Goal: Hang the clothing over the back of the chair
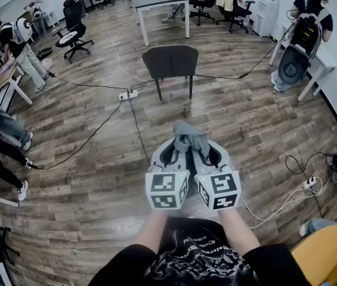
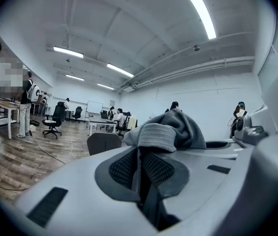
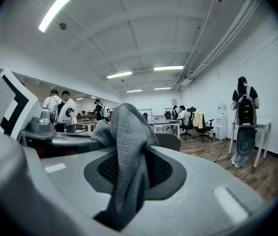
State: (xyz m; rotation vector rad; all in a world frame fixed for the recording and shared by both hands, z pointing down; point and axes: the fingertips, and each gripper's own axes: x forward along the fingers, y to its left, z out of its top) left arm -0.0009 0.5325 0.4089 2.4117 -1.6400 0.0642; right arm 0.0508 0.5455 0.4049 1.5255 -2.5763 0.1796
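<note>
A grey knitted garment [image 1: 189, 137] is bunched up between my two grippers, which I hold side by side in front of my chest. My left gripper [image 1: 173, 154] is shut on a fold of it [image 2: 164, 134], with cloth pinched between the dark pads. The right gripper [image 1: 207, 154] is shut on another fold [image 3: 129, 151] that hangs down through its jaws. The dark chair [image 1: 170, 62] stands ahead on the wooden floor, its back toward me and well beyond both grippers. It also shows low in the left gripper view [image 2: 104, 142] and the right gripper view [image 3: 169, 141].
A power strip [image 1: 127, 94] and cables lie on the floor left of the chair. A white table [image 1: 161, 3] and office chairs stand behind it. People stand at the left [image 1: 19, 43] and far right [image 1: 306, 28]. Another power strip [image 1: 309, 183] lies right.
</note>
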